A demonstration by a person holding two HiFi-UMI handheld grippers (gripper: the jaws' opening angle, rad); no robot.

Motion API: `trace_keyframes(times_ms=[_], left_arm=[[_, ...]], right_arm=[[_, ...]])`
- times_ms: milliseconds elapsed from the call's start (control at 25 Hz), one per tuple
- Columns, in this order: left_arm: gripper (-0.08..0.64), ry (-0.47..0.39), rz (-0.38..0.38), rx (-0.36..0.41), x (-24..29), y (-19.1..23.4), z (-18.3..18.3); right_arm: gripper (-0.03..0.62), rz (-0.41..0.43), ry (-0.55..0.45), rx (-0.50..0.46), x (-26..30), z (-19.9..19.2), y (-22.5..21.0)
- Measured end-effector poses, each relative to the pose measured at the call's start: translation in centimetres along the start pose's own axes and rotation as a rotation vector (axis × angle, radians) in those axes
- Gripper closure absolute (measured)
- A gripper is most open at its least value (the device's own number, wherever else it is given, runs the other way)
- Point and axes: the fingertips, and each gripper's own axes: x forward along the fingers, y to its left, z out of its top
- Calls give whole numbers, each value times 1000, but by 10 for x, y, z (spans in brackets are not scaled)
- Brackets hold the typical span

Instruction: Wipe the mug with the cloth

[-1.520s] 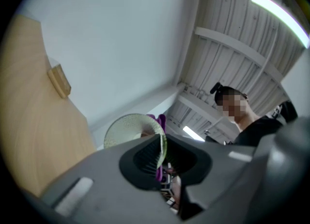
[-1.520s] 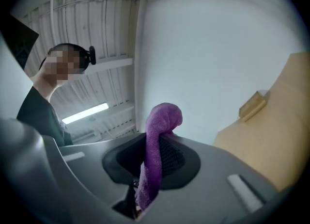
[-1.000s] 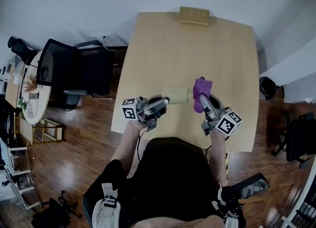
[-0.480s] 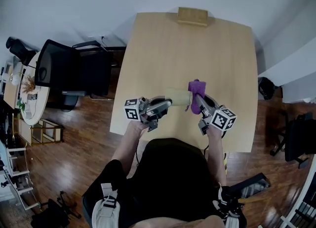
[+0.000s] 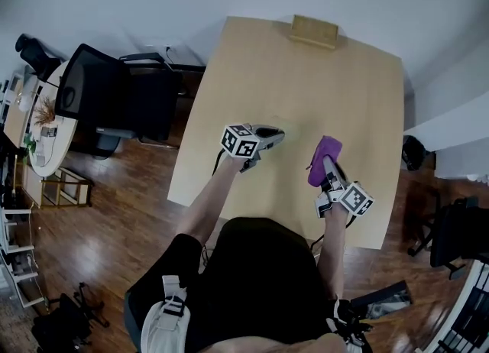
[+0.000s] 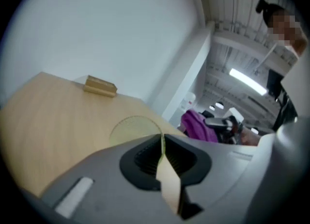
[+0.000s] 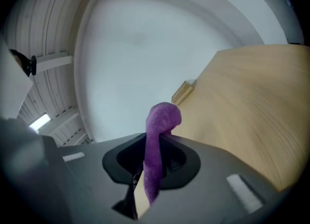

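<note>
My left gripper [image 5: 275,137] is shut on the pale yellow-green mug [image 6: 133,130], its thin wall pinched between the pads above the wooden table [image 5: 306,76]. From the head view the mug is almost wholly hidden behind the gripper and its marker cube. My right gripper [image 5: 327,166] is shut on the purple cloth [image 5: 325,154], which sticks up out of the jaws as a limp roll [image 7: 160,131]. Cloth and mug are apart, with a gap of bare table between them. In the left gripper view the cloth [image 6: 199,125] shows to the right beyond the mug.
A small wooden block [image 5: 314,30] lies at the table's far edge. A black office chair [image 5: 114,103] stands left of the table on the wood floor. The person's legs sit at the near edge. A white wall runs behind the table.
The cloth was against the mug's end half a second ago; now the right gripper has drawn it off to the right. The left gripper has lifted and turned, hiding the mug.
</note>
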Motion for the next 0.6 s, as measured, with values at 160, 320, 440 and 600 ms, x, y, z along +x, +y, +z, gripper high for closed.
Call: trace_keyframes(times_ms=[160,320,440,600], left_arm=[[518,236,82,164,36,25,-7],[518,469,135,377,74,49,-21],[518,615,152,538,98,65,-38],[517,711,160,626,117,71,-56]], right_arm=[[529,14,-21,81,-2,-7,-8],[529,-28,-30,76,-7,-4,-18],[529,-41,-32,66,-10,-1,-20],[529,-25,-59,110,-12,0,-25]])
